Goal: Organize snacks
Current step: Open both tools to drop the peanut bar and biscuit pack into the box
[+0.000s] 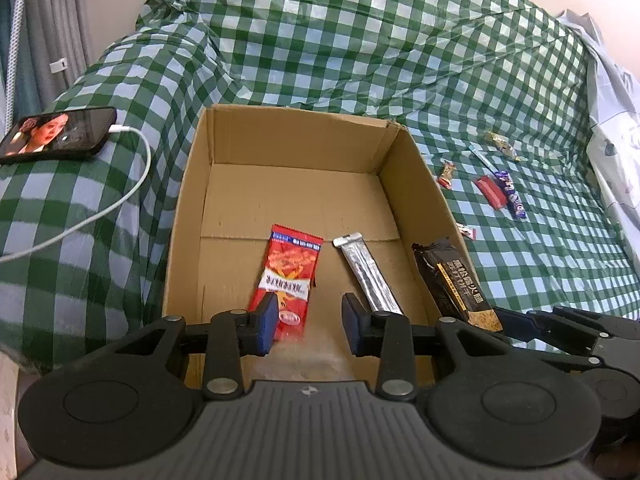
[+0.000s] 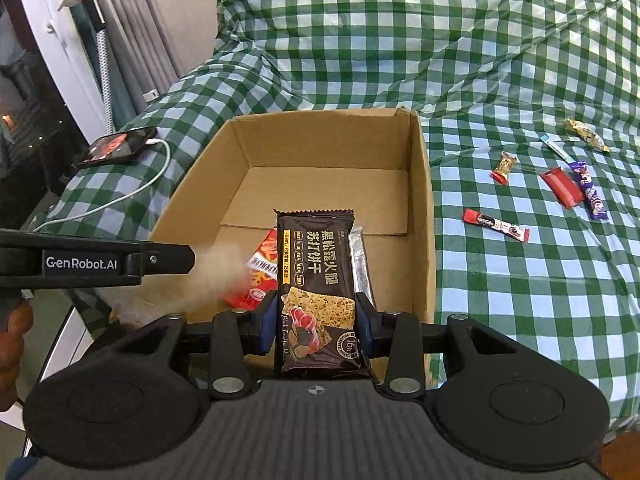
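A phone (image 1: 56, 132) with a lit screen lies at the far left on the bed (image 1: 360, 40) covered by green-and-white checked cloth, and a white charging cable (image 1: 120, 200) runs from it toward the bed's left edge. Just right of it an open cardboard box (image 1: 192, 208) sits on the bed. Inside, near its front wall, lie a red snack packet (image 1: 290, 268) and, to the right of that, a silver stick packet (image 1: 368, 272).

The left tool (image 1: 310, 320) hangs over the front of the box, its blue pads apart with nothing pressed between them; the lower end of the red snack packet shows under the left pad, but whether they touch cannot be told.

The right tool (image 2: 316, 320) has closed its pads on the sides of a black cracker packet (image 2: 316, 264), held lengthwise above the box's front right part.

Right of the box, on the bed toward its right edge, small sweets are scattered: a red-and-white bar (image 2: 496, 224) nearest the box, a gold-and-red candy (image 2: 503, 167), a red wrapper (image 2: 562, 188) touching a purple bar (image 2: 590, 192), a thin blue stick (image 2: 556, 148) and a gold candy (image 2: 586, 134) farthest back.
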Demonstrator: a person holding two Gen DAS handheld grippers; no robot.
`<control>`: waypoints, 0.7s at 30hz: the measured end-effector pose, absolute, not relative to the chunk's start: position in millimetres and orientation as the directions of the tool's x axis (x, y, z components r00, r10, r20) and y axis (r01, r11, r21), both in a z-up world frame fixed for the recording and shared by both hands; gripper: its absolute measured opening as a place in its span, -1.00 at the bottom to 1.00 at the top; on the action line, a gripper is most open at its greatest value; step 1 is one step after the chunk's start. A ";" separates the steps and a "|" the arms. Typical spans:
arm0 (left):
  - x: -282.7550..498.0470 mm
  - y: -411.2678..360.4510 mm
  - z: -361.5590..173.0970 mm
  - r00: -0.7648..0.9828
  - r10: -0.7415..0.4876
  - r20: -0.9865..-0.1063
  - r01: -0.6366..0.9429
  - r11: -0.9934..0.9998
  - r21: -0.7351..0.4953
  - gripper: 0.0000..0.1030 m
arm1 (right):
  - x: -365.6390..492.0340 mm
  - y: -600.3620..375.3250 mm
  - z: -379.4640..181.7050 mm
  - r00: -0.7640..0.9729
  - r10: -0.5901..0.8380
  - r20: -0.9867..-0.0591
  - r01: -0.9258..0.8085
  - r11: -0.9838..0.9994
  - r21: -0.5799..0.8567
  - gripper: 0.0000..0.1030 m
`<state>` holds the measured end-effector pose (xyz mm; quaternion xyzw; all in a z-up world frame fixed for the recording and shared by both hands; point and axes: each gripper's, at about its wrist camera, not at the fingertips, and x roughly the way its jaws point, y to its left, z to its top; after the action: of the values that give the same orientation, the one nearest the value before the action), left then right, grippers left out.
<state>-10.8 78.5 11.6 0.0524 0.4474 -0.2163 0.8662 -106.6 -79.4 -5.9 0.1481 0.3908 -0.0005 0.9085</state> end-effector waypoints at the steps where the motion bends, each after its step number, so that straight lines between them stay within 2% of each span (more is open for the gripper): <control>1: -6.6 75.5 9.7 0.507 -0.325 -0.798 0.424 0.900 -0.096 -0.25 | -102.5 -81.0 -8.2 0.692 0.115 -0.713 0.119 0.956 0.269 -0.21; 10: 47.4 52.8 -17.8 0.498 -0.271 -0.824 0.411 0.910 -0.051 -0.26 | -59.2 -96.0 -49.3 0.623 0.130 -0.771 0.146 0.949 0.278 -0.21; 11: 50.1 52.7 -17.3 0.509 -0.264 -0.819 0.411 0.911 -0.038 -0.20 | -56.0 -96.9 -50.9 0.624 0.128 -0.771 0.144 0.951 0.274 -0.20; 12: 52.9 52.9 -16.3 0.520 -0.257 -0.814 0.412 0.911 -0.024 0.11 | -52.2 -98.0 -51.9 0.628 0.129 -0.768 0.136 0.953 0.272 -0.20; 13: 54.4 53.8 -15.0 0.537 -0.248 -0.807 0.409 0.912 -0.009 0.57 | -48.3 -99.2 -52.2 0.631 0.134 -0.764 0.131 0.952 0.275 -0.16; 15: 54.1 58.3 -10.3 0.584 -0.220 -0.781 0.383 0.923 0.026 0.94 | -40.0 -102.6 -52.2 0.641 0.140 -0.755 0.131 0.949 0.288 -0.03; 17: 52.0 63.3 -2.6 0.612 -0.207 -0.763 0.368 0.929 0.043 0.97 | -33.8 -105.9 -49.7 0.646 0.142 -0.750 0.141 0.943 0.301 0.27; 21: 45.3 83.5 11.3 0.628 -0.174 -0.758 0.318 0.947 0.046 0.99 | -41.7 -104.8 -38.8 0.660 0.111 -0.743 0.167 0.943 0.289 0.50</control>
<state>45.3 83.5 11.3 0.0880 0.4089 -0.1370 0.8979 -41.7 -104.8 -38.8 0.1685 0.4122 -0.0158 0.8952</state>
